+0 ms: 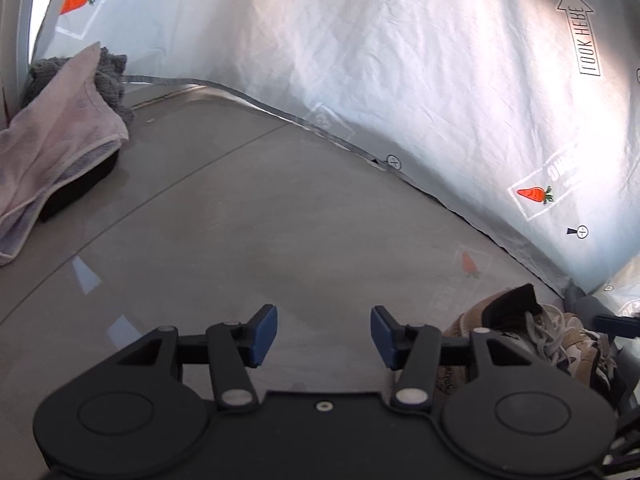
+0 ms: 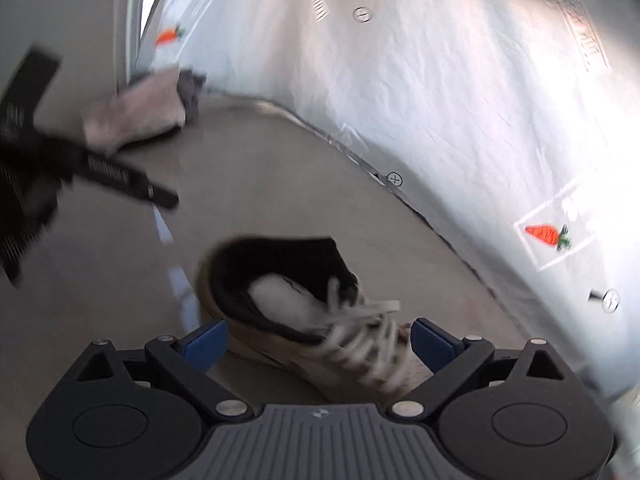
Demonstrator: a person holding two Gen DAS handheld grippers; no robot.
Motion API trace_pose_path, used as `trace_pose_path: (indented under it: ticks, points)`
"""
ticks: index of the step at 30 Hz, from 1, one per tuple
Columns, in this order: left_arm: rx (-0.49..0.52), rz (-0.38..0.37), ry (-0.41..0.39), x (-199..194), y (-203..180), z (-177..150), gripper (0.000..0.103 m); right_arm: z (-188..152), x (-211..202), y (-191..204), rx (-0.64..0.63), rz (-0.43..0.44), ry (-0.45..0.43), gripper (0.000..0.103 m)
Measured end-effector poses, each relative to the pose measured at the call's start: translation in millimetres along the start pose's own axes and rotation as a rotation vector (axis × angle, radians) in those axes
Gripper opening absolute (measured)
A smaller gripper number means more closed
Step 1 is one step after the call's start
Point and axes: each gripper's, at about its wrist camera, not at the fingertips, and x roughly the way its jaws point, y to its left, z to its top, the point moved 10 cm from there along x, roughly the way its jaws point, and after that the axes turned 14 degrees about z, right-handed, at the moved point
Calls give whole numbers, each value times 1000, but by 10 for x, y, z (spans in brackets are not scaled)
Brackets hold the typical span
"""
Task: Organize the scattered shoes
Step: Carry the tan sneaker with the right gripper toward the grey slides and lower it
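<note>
The tan sneaker (image 2: 304, 312) lies on its side on the grey floor (image 1: 248, 216), close to the foot of the white printed sheet (image 1: 420, 60) that hangs as a backdrop. Its dark-lined opening faces up and away, and its pale laces (image 2: 360, 332) trail toward the camera.

The right gripper (image 2: 318, 342) is tipped down over the sneaker, its jaws spread wide with one blue pad (image 2: 206, 342) on the heel side and the other on the lace side. The shoe sits between them, and neither pad clearly presses on it; the view is blurred, so contact cannot be told for certain.

The left gripper (image 1: 324, 334) is held low and nearly level to the left of the sneaker, pointing toward the sheet, its blue pads (image 1: 264, 334) parted over bare floor with nothing between them. In its view the sneaker (image 1: 520, 332) shows just beyond its right finger, and a blue pad of the other gripper (image 1: 616, 322) reaches in past the laces.

Far from the sneaker, in the corner where the sheet meets the wall, a pink cloth (image 1: 56, 136) is draped over a dark object, with a grey cloth (image 1: 108, 76) bunched behind it.
</note>
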Motion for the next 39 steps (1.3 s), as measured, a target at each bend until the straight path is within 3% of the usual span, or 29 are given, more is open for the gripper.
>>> trace_pose_path:
  ticks: [7,12,16,19,22,25,34,37,39]
  points:
    - [-10,8,7,37,26,-21,52,229,507,84,1,68,-15,98]
    - [-12,10,-7,-1,93,15,52,620,924,-242,283,12,-77,98]
    - [-17,8,-15,7,149,39,53,635,969,-368,305,86,-23,100]
    - [-34,5,-10,41,158,51,52,411,1074,-388,262,111,84,98]
    - [-24,-6,-16,22,122,60,52,276,1102,-426,318,70,59,92]
    - [-19,-20,-10,1,85,39,53,165,1023,-610,541,-46,-13,90]
    - [5,-52,-3,2,-52,19,53,3,699,-1150,748,-265,-38,87]
    - [14,-61,0,4,-109,5,53,-22,222,-1087,692,-300,-127,95]
    - [17,-66,6,13,-138,-20,53,-192,-245,-1065,703,-393,-191,99]
